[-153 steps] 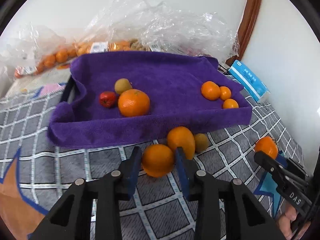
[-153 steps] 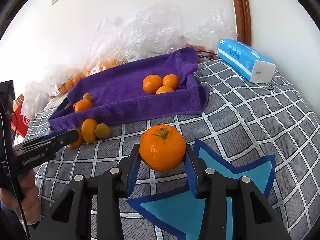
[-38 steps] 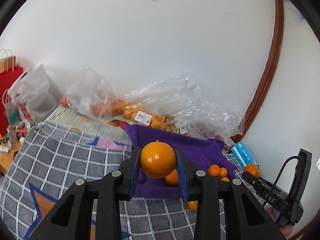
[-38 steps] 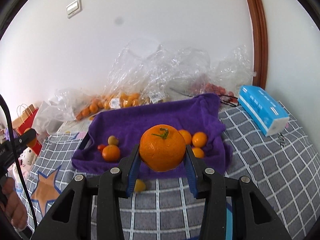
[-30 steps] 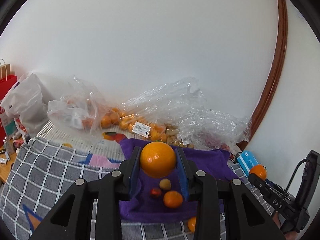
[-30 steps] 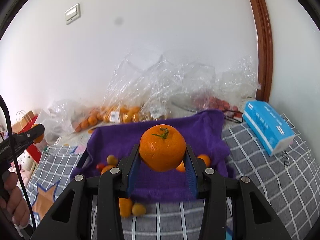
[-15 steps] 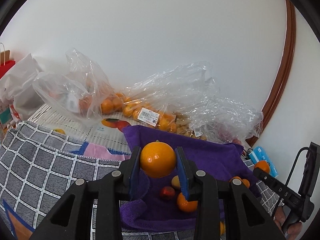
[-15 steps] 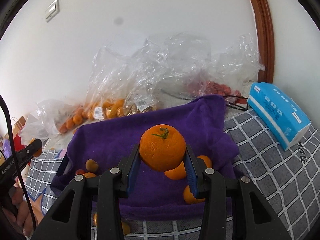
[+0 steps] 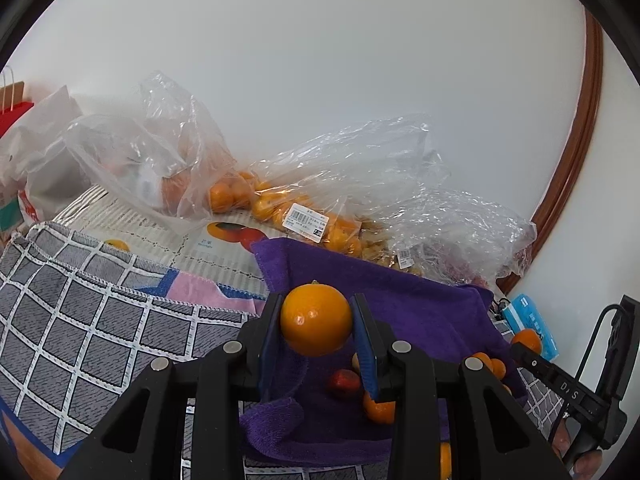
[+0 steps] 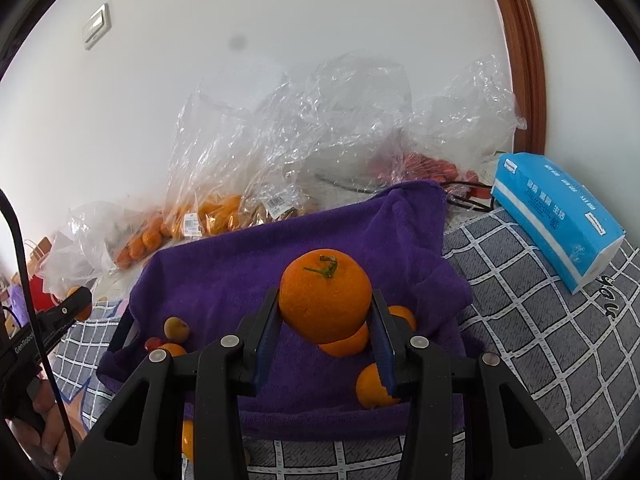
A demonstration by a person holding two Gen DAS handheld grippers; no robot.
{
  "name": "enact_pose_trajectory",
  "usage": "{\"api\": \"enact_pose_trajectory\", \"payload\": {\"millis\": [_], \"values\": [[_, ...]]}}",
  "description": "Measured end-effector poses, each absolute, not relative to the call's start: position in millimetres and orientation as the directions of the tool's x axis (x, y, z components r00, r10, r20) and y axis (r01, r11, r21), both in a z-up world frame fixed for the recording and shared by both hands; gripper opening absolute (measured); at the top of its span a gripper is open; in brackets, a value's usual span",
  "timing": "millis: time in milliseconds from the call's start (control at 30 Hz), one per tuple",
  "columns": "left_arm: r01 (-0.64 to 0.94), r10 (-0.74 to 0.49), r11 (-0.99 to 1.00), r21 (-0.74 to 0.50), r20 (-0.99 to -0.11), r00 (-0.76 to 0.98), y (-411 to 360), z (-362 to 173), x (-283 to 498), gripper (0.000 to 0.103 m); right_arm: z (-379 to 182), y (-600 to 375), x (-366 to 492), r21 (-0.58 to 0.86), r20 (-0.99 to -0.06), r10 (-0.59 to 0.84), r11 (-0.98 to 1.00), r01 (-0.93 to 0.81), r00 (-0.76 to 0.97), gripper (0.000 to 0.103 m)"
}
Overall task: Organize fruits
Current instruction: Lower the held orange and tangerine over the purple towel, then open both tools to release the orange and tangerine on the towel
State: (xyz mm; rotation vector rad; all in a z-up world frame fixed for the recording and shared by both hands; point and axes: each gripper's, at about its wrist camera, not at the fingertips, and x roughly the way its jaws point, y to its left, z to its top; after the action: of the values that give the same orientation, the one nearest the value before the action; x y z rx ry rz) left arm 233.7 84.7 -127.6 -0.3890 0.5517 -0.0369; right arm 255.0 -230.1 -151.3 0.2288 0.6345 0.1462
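Note:
My left gripper (image 9: 316, 330) is shut on a smooth orange (image 9: 316, 319), held above the left end of a tray lined with a purple towel (image 9: 400, 296). Under it lie a red fruit (image 9: 343, 384) and an orange (image 9: 378, 408). My right gripper (image 10: 325, 322) is shut on a larger orange with a green stalk (image 10: 325, 294), above the right end of the same purple towel (image 10: 248, 276). Small oranges (image 10: 374, 391) lie beneath it; a yellowish fruit (image 10: 176, 329) lies at the left end. The right gripper (image 9: 520, 350) with its orange shows at the right of the left wrist view.
Clear plastic bags of oranges (image 9: 280, 208) and other fruit (image 10: 304, 152) stand behind the tray against the white wall. A blue tissue pack (image 10: 560, 216) lies on the grey checked cloth (image 10: 540, 320) to the right. An orange (image 10: 187, 440) lies on the cloth before the tray.
Both grippers have come down and closer to the purple tray, each still holding its orange. The tray and bags now fill more of both views.

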Motion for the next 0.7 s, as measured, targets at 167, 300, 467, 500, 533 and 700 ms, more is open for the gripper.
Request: {"api": "enact_pose_trajectory", "payload": {"millis": [167, 300, 467, 500, 533, 700], "values": [[-0.089, -0.14, 0.912, -0.4, -0.508, 0.85, 91.5, -129.3, 234.7, 0.032, -154.6, -227.9, 254.2, 0.248, -0.58, 0.204, 0.966, -0.067, 0.789, 0.042], [-0.091, -0.144, 0.909, -0.406, -0.513, 0.846, 92.4, -132.2, 236.1, 0.032, -158.0, -223.0, 251.9, 0.239, -0.595, 0.212, 0.968, -0.081, 0.775, 0.042], [-0.065, -0.172, 0.91, -0.41, -0.514, 0.84, 88.6, -133.8, 237.0, 0.032, -165.5, -207.5, 253.6, 0.186, -0.654, 0.219, 0.974, -0.126, 0.724, 0.042], [-0.059, -0.177, 0.912, -0.405, -0.519, 0.836, 86.0, -134.7, 237.7, 0.032, -167.2, -204.9, 253.9, 0.175, -0.663, 0.215, 0.976, -0.131, 0.717, 0.042], [-0.052, -0.183, 0.914, -0.402, -0.525, 0.831, 83.3, -136.1, 238.8, 0.032, -168.7, -201.2, 253.7, 0.154, -0.672, 0.205, 0.979, -0.136, 0.711, 0.042], [-0.052, -0.21, 0.916, -0.398, -0.584, 0.784, 71.3, -148.7, 245.1, 0.032, -180.2, -193.5, 259.1, 0.1, -0.73, 0.167, 0.985, -0.137, 0.663, 0.042]]}}
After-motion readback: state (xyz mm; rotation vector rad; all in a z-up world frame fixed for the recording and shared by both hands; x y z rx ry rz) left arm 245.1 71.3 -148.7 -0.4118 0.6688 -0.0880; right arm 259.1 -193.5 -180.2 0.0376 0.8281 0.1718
